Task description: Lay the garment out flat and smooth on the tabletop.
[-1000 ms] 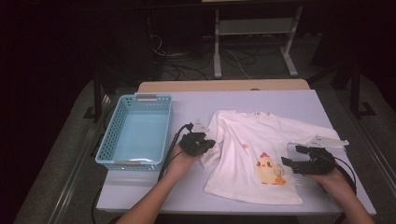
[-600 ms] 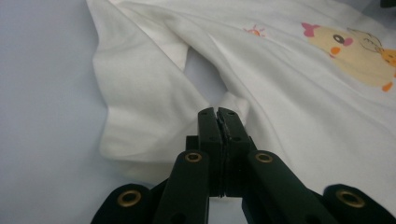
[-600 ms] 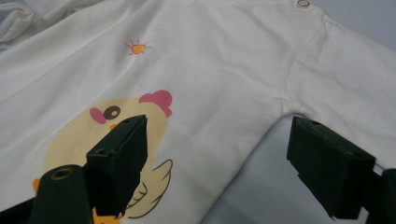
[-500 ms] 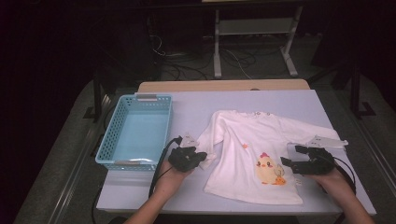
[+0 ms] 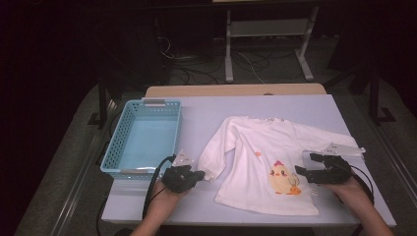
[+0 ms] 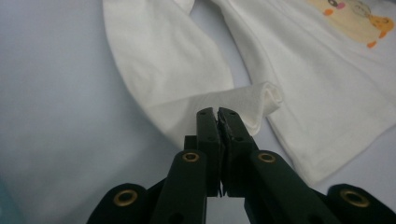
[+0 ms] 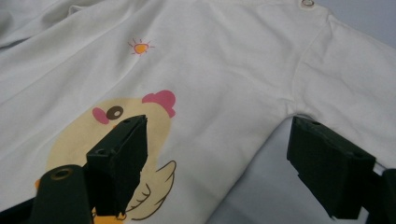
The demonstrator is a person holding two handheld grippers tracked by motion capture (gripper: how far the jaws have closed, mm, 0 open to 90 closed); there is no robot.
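The white shirt [image 5: 268, 169] was spread flat on the bench [image 5: 305, 105]. Its sleeve cuff [image 6: 254, 100] was pinched in the clenched jaws of the left gripper [image 5: 196, 175], apparently for folding. The right gripper [image 5: 306, 165] was held over the hem side with jaws released.

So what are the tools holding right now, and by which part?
Left tool pinches the shirt by its sleeve cuff. Right tool is open, holding nothing.

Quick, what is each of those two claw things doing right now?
Left gripper: closed on the cuff of the shirt sleeve.
Right gripper: open over the shirt, holding nothing.
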